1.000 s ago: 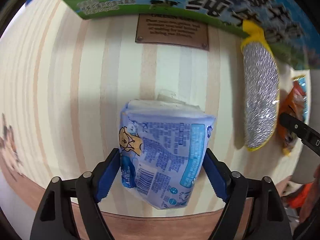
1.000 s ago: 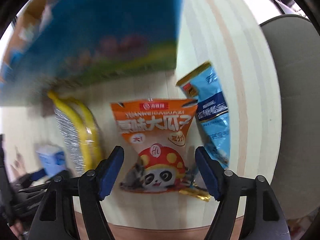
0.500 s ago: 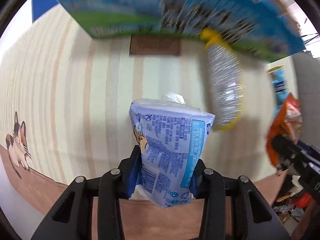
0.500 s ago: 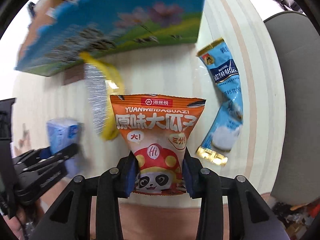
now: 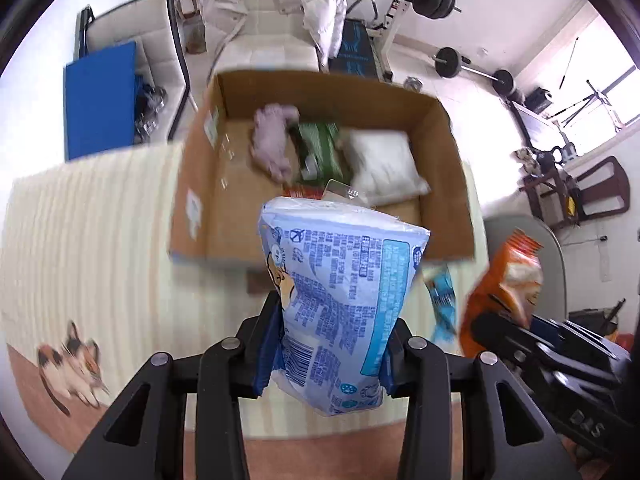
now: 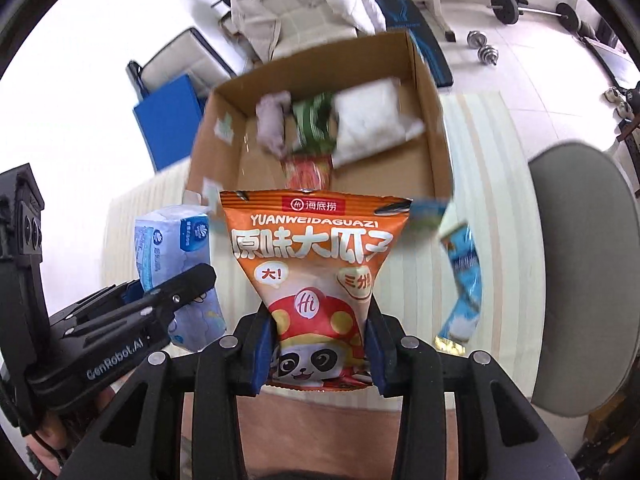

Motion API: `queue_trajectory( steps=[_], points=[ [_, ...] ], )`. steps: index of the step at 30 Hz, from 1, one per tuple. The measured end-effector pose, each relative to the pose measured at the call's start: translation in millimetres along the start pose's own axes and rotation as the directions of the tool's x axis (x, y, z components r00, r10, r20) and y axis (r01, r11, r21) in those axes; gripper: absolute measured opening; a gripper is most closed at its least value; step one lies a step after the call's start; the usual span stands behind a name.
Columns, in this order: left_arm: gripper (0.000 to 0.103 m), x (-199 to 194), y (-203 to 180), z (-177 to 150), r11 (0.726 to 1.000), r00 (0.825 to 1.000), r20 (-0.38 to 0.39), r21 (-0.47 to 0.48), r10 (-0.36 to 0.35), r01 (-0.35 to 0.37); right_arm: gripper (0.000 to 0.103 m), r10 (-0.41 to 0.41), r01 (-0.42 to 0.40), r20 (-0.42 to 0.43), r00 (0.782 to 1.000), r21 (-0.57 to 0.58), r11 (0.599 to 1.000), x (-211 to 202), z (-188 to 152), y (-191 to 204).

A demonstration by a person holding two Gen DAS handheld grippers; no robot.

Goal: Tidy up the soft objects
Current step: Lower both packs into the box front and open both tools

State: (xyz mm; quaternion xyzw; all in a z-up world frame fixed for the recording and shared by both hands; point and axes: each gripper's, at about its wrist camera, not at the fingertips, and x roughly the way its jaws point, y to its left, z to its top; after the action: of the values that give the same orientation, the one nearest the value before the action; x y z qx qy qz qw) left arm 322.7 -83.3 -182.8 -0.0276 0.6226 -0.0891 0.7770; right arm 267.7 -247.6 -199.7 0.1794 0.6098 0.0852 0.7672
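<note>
**Both grippers loaded, box ahead**

Up front in the left wrist view, the left gripper (image 5: 325, 354) is clamped on a blue tissue pack (image 5: 340, 304), held over the table before the open cardboard box (image 5: 448, 168). Right wrist view: the right gripper (image 6: 318, 350) pinches an orange snack bag (image 6: 316, 264), with 1 blue sachet (image 6: 462, 284) lying on the table beside it.

Bright daylight, blown-out walls; cardboard box (image 5: 320, 168) motion-blurred (fisheye bends the edges)

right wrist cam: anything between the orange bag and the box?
Only bare striped mat between the orange bag and the box in the right wrist view; the blue sachet lies off right.
</note>
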Motion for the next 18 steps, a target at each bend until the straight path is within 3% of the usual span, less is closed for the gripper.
queue_trajectory(
  steps=[3,7,13,18],
  points=[
    [0.038,15.4,10.3,35.0,1.0,1.0,-0.028,-0.01,0.013,-0.013,0.041,-0.014,0.014,0.024,1.0,-0.016,1.0,-10.2,33.0,7.9],
    [0.038,49.9,33.8,68.6,0.999,0.993,-0.118,-0.051,0.0,-0.006,0.041,-0.04,0.04,0.024,0.999,-0.012,0.999,7.8,70.8,9.9],
    [0.038,111.3,56.9,96.7,0.996,0.963,-0.27,-0.089,-0.019,-0.005,0.041,-0.065,0.068,-0.06,0.996,0.048,0.997,68.5,115.0,-5.1],
    [0.038,160.5,60.5,100.0,0.997,0.931,-0.364,-0.048,0.041,-0.062,0.041,-0.113,0.125,-0.149,0.982,0.077,0.989,124.2,130.7,-20.7]
  ],
)
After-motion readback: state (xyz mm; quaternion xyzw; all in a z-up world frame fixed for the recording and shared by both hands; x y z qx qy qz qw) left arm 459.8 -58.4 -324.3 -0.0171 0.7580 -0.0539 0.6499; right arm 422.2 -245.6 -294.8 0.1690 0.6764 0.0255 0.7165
